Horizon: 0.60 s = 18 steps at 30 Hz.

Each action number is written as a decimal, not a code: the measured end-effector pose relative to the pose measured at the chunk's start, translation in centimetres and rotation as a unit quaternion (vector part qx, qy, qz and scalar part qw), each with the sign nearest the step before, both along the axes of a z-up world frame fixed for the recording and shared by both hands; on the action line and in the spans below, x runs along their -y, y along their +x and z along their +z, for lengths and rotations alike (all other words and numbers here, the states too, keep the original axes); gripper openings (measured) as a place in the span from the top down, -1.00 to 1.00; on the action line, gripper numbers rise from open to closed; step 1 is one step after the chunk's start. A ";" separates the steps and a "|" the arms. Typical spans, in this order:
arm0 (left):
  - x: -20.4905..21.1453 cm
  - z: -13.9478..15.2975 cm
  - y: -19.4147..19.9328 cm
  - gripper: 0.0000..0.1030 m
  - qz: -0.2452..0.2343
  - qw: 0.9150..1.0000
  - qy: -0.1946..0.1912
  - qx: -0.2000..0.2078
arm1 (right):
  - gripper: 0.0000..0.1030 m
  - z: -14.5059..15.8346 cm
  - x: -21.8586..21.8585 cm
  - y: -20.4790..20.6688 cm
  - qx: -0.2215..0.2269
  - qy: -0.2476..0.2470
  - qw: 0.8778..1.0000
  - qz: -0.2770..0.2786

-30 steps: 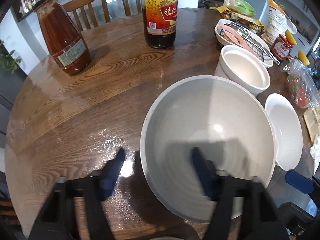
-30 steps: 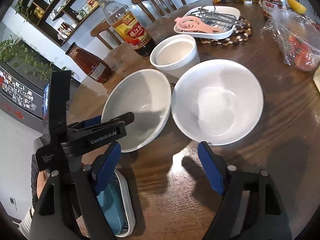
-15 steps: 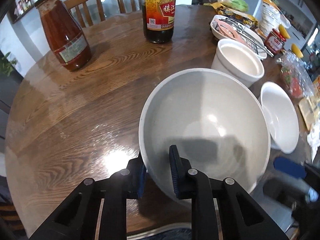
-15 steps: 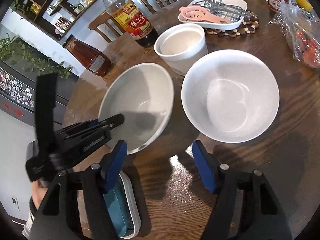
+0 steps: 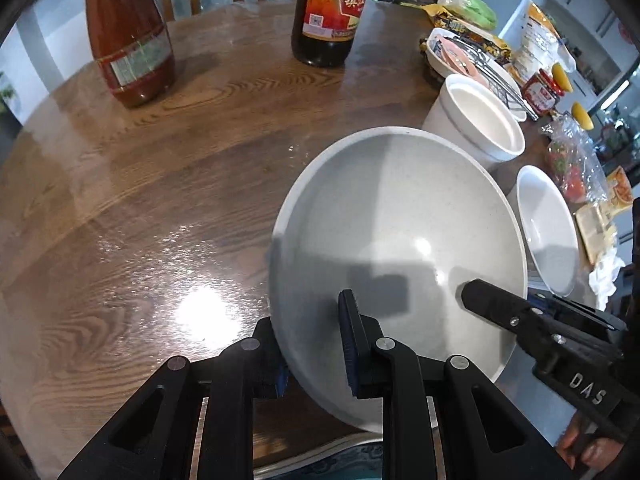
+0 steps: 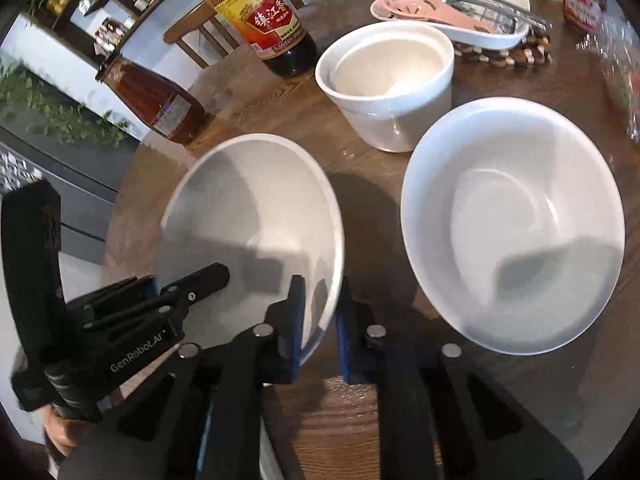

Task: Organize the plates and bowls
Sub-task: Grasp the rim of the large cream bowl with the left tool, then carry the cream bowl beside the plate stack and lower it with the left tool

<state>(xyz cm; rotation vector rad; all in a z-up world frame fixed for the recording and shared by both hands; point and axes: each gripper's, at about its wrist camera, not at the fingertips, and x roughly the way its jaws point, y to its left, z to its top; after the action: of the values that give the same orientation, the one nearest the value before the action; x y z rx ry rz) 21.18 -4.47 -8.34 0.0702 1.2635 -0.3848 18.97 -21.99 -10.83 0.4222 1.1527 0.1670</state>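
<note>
Left hand-held gripper [image 5: 316, 344]: lower centre of the left wrist view; jaws nearly together, clamped on the near rim of the grey bowl [image 5: 400, 248], one pad inside the wall, one outside.
Right hand-held gripper [image 6: 320, 324]: lower centre of the right wrist view; its jaws have just been closing and now pinch the right-hand rim of the same grey bowl, one blue pad inside, one outside.
Grey bowl: centre-right of the left wrist view, centre-left of the right wrist view; gripped at two places on its rim; tilted; whether its base touches the surface [image 5: 140, 200] I cannot tell.
White bowl [image 6: 516, 224]: right of centre in the right wrist view, just beside the grey bowl, apart from it, standing on the surface.
White straight-sided pot [image 6: 388, 84]: upper centre of the right wrist view, behind both bowls, upright.
White oblong dish [image 6: 500, 36]: upper right, on a beaded mat, holding a pink utensil and metal tools.
Vinegar bottle [image 5: 328, 12]: top centre of the left wrist view, upright.
Red sauce bottle [image 5: 128, 36]: upper left of the left wrist view, upright, well apart from the bowls.
Surface: round, wood-grained, glossy.
Person: fingers visible at the lower edges of both views, on the opposite gripper's handle.
</note>
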 end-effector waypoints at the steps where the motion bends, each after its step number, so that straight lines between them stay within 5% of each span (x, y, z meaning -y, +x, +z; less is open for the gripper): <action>1: -0.1 0.0 0.1 0.58 0.001 1.000 -0.005 -0.002 | 0.73 0.0 0.0 0.0 0.001 -0.004 1.000 0.004; 5: -0.7 0.5 -0.4 0.64 0.004 1.000 -0.025 0.003 | 0.73 0.0 0.4 -0.5 0.000 0.003 1.000 0.009; 13: 0.9 5.5 -6.1 0.64 -0.042 0.995 -0.009 0.085 | 0.73 3.6 1.5 -5.2 0.039 0.019 0.999 0.012; 18: 3.3 6.0 -10.3 0.64 -0.075 0.994 -0.019 0.083 | 0.73 5.0 4.4 -10.3 0.040 0.010 0.999 -0.004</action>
<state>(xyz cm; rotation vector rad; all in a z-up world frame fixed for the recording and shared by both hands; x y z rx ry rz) 10.92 -7.75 -2.30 0.1626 1.0894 -0.5216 8.67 -26.38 -5.81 0.4350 1.0718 0.1872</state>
